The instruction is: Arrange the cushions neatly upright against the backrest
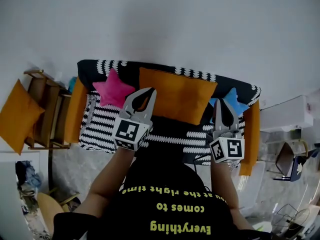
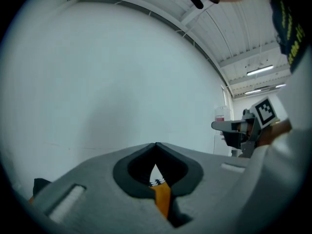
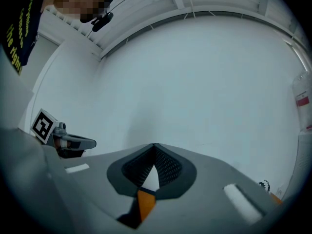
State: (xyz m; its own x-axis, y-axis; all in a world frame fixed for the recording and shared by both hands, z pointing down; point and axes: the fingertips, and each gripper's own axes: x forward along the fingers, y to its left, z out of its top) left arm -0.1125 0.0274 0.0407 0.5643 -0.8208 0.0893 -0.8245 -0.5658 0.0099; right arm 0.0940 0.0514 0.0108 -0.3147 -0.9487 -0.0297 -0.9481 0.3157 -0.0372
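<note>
Sofa: striped seat (image 1: 100,126) against the wall, orange arm at each end.
Done so far: three cushions stand upright along the backrest, a pink star cushion (image 1: 114,88) at the left, a big orange cushion (image 1: 177,95) in the middle and a blue star cushion (image 1: 232,100) at the right.
Neatness: we judge the row near finished (the blue star sits lower and is partly hidden by the right gripper).
Left over: a second orange cushion (image 1: 17,115) leans by the wooden chair (image 1: 47,109), well apart from the sofa; we cannot say whether it belongs in the row.
Left gripper (image 1: 149,92): clenched on nothing, held over the seat.
Right gripper (image 1: 220,104): clenched too, nothing between its jaws.
Containers: a wire basket-like thing (image 1: 289,218) at lower right, contents too small to tell.
</note>
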